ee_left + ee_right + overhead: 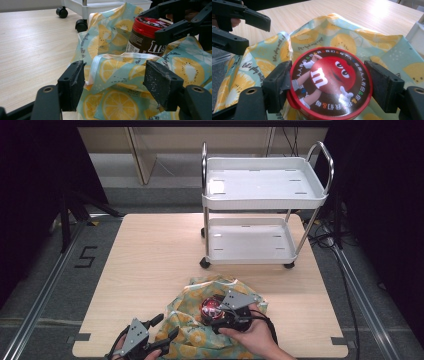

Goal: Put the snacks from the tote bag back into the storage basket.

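Right gripper (224, 312) down over a jar (211, 309) with a red lid (329, 81), jaws on either side of the lid; left jaw touching the rim, right jaw just beside it, so gripping or not: cannot tell. Jar upright inside a lemon-print bag (192, 330), near the front edge of the table (150, 255), fabric bunched up around it. In the left gripper view, brown jar wall (142, 41) rising out of the cloth, right gripper's black arms reaching across its top. Left gripper (162, 332) at the bag's near left edge, jaws wide apart and empty, a folded hem of the bag (120, 72) lying between them without being pinched. White two-shelf cart (262, 210) standing on the table behind the bag, well apart from both grippers, shelves bare
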Action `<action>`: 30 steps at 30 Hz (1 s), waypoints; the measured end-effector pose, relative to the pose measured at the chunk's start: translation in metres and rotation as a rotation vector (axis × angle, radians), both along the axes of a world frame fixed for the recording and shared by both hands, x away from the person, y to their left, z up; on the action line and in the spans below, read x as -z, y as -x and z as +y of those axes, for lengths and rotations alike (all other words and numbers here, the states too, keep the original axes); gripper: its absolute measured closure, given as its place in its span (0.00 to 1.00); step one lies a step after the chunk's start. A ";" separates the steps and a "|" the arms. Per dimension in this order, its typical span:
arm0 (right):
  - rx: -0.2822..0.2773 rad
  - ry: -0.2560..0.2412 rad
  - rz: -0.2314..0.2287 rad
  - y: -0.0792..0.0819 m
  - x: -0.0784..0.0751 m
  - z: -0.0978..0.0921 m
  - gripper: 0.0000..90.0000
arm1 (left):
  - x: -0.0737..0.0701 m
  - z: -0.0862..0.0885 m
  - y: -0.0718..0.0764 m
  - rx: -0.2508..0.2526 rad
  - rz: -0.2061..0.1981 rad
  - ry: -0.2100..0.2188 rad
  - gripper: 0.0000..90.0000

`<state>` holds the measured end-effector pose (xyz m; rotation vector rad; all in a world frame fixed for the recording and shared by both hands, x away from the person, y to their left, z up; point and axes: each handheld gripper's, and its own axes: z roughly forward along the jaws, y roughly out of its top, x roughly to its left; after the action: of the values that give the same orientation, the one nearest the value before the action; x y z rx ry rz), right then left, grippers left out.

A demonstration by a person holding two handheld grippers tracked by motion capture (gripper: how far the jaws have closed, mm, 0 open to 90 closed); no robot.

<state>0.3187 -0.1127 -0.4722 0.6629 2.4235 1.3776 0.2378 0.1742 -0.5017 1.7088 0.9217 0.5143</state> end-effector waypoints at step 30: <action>0.018 -0.027 -0.023 -0.004 -0.011 -0.005 0.30 | 0.000 0.001 0.000 0.000 -0.011 0.002 0.36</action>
<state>0.3228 -0.1180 -0.4614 0.6705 2.3789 1.4056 0.2383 0.1747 -0.5013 1.7030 0.9139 0.5219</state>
